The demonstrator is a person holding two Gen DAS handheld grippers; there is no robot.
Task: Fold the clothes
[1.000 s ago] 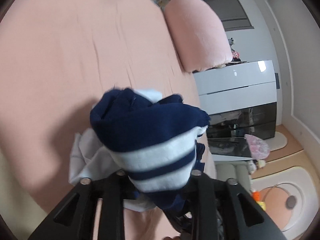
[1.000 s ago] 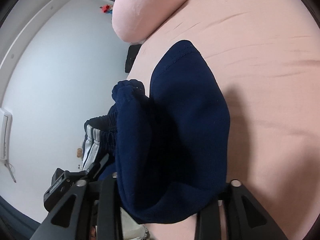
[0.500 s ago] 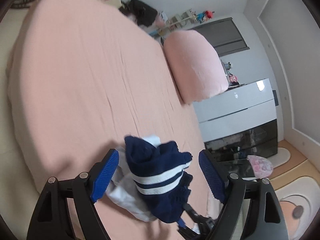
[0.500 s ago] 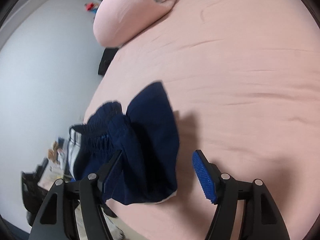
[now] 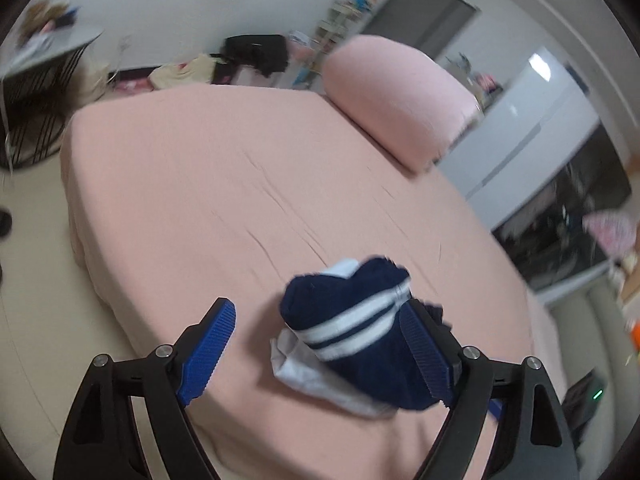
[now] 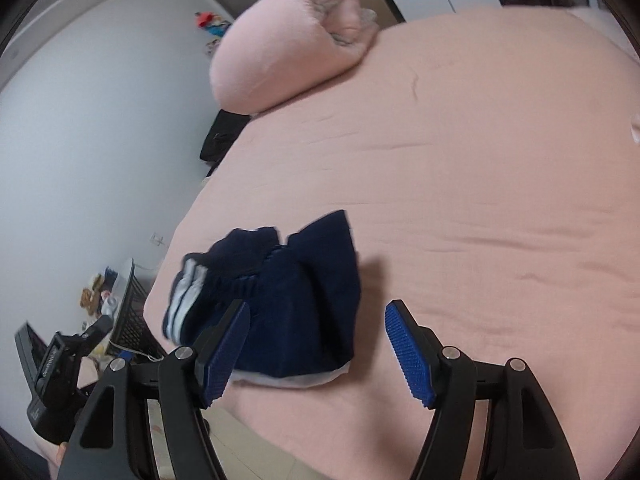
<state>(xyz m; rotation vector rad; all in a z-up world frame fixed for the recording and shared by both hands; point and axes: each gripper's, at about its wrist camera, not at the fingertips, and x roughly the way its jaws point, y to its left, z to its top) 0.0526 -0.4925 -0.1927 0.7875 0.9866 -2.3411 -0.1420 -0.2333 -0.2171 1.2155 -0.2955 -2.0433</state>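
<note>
A folded pair of navy shorts point(image 5: 360, 332) with white side stripes lies on the pink bed point(image 5: 224, 184) near its front edge, a white lining showing beneath; the left gripper point(image 5: 320, 356) is released, its fingers still spreading, grasping nothing; the right gripper point(image 6: 316, 354) stands released above the bundle, fingers apart from the cloth; a pink rolled blanket point(image 6: 288, 36) rests well apart.

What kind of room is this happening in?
Most likely a bedroom in a home. A big bed with a pink sheet fills the view, a pink pillow lies at its head, and a white dresser stands beside it.
</note>
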